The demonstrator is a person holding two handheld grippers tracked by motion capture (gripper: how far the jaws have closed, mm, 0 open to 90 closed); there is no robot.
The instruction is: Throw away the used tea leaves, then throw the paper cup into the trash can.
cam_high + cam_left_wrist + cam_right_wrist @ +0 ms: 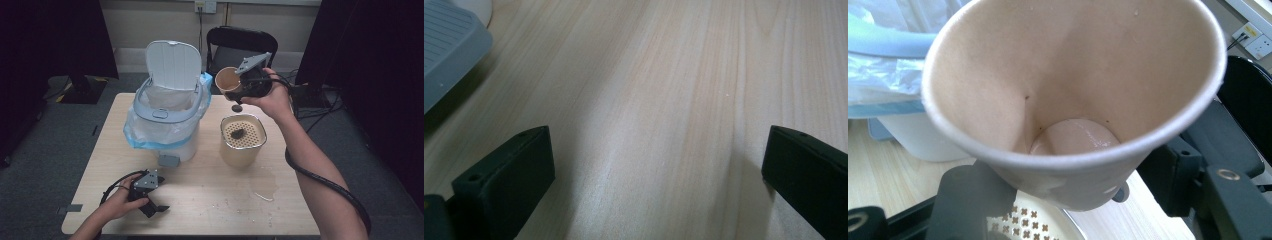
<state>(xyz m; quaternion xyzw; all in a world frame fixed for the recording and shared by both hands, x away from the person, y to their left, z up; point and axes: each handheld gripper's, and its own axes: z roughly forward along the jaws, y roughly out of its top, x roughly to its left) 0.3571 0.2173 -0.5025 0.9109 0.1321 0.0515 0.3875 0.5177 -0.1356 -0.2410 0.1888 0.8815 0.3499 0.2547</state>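
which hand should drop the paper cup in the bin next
Right. The right gripper already holds the paper cup, tipped over the strainer container beside the open bin. The left gripper rests open on the table.

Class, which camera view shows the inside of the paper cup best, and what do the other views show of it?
The right gripper view: the paper cup faces the camera, showing its walls and wet bottom. The high view shows the cup small, tipped on its side in the right gripper, above the strainer container. The left gripper view looks along the table.
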